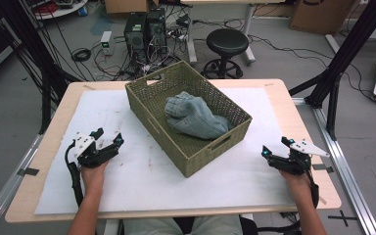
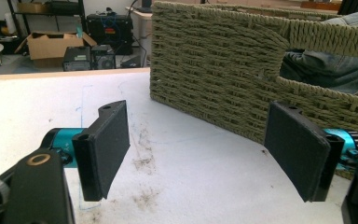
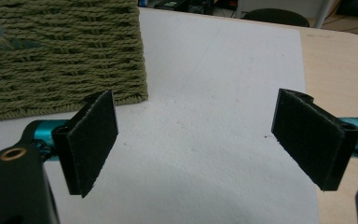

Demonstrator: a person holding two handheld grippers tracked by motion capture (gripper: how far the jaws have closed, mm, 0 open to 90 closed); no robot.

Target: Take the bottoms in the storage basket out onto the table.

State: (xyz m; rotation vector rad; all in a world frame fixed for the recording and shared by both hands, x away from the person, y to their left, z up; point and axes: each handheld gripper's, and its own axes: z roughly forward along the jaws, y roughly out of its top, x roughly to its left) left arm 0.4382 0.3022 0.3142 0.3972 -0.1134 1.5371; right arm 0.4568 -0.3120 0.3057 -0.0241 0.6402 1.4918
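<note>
Woven basket (image 1: 149, 113), olive green, sits at centre of the high view on the white sheet (image 1: 142, 181) that covers the table (image 1: 54, 127). Folded denim garment (image 1: 192, 117) lies inside it, bunched toward the upper middle of the basket floor.

Left gripper (image 1: 108, 138): lower left of the high view, held in the person's left hand (image 1: 94, 174), resting low over the white sheet. The basket lies to its right and slightly above in the frame, near but apart. In the left gripper view the basket wall (image 2: 205, 65) fills the upper right, its handle slot showing the denim garment (image 2: 326, 70) behind it. Jaws spread wide, nothing between the pads, nothing touched; stained white sheet (image 2: 177, 163) visible in the gap.

Right gripper (image 1: 276, 151): lower right of the high view, in the person's right hand (image 1: 296, 178), near the sheet's right edge. The basket lies to its left and above, well apart. In the right gripper view a basket corner (image 3: 74, 60) occupies the upper left; bare white sheet (image 3: 200, 140) between the jaws, wooden table edge (image 3: 345, 74) at right. Jaws wide apart, empty, no contact with the basket.
</note>
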